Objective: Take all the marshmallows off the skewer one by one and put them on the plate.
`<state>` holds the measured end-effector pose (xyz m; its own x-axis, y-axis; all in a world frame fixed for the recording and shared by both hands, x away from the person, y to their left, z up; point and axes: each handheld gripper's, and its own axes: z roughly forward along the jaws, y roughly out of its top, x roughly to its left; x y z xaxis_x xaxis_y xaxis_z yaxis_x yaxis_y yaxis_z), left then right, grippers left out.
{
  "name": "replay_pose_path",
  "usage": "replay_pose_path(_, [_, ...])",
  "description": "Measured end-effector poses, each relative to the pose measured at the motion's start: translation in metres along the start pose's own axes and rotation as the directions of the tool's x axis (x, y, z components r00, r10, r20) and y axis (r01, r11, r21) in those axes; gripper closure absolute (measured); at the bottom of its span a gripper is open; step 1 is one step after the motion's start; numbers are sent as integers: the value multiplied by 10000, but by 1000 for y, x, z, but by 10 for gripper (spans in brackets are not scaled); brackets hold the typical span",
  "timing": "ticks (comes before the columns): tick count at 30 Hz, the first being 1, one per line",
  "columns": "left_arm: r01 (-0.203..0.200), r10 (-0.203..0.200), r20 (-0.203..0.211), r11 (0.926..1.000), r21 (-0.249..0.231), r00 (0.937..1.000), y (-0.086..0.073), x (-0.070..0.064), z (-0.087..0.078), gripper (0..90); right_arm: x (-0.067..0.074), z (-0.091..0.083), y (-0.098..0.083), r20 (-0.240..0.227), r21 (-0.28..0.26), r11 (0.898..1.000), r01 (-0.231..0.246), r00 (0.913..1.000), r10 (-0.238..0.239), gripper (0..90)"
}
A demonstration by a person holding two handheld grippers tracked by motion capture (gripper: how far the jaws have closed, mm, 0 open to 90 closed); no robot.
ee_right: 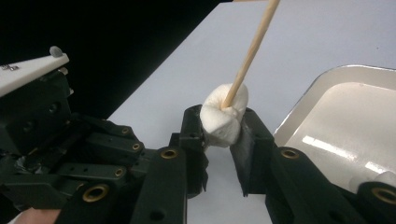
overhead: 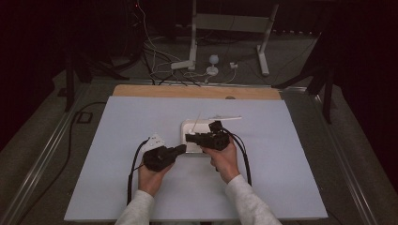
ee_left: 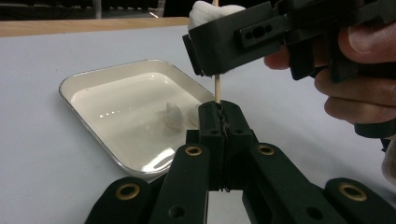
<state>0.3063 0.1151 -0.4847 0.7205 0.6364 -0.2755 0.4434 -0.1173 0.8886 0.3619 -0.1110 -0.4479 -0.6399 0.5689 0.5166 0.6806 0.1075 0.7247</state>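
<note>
The marshmallow [ee_right: 225, 115] sits pinched between the fingers of the right gripper [ee_right: 223, 135], with a thin wooden skewer [ee_right: 250, 51] run into its top. In the right gripper view the skewer slants up and away until the frame cuts off its far end. The lower part of the marshmallow is hidden between the pads, so how far the stick goes through cannot be told.

The left gripper [ee_left: 224, 122] has its fingers pressed together on the lower end of the skewer [ee_left: 216, 88]. In the left gripper view the stick rises from that pinch and vanishes behind the black body of the right gripper [ee_left: 233, 42], above which a bit of the marshmallow [ee_left: 205, 11] shows.

A shallow white tray [ee_left: 88, 79] lies on the pale surface [ee_left: 37, 140] just beside both grippers. Inside it rests another marshmallow [ee_left: 173, 116], partly blocked by the left gripper's fingers, with something pale behind it that is too hidden to make out.

In the high view the two grippers meet at the near edge of the tray [overhead: 184, 127], and the marshmallow and skewer are too small and dark there to pick out.
</note>
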Motion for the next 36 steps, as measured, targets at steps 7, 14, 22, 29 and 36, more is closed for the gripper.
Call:
replay_pose_path(7, [-165, 165, 75, 9999, 16, 9998, 0, 1, -1, 900, -1, -5, 2, -68, -248, 9997, -88, 9999, 87, 778])
replay_pose_path(14, [-295, 295, 27, 9996, 15, 9996, -1, -1, 0, 900, -2, -10, 4, -96, -376, 9992, -146, 9999, 142, 783])
replay_pose_path(22, [-479, 479, -28, 9988, -31, 9988, -1, -2, 0, 900, -3, -15, 9, -41, -558, 9982, -211, 9998, 209, 786])
replay_pose_path(29, [-751, 755, -149, 9969, 253, 9970, -5, -3, 2, 900, -11, -35, 21, -5, -1314, 9895, -607, 9981, 611, 794])
replay_pose_path(36, [-1020, 1024, -108, 9944, 288, 9947, -3, -6, 3, 900, -13, -44, 28, 219, -1177, 9927, -273, 9993, 301, 793])
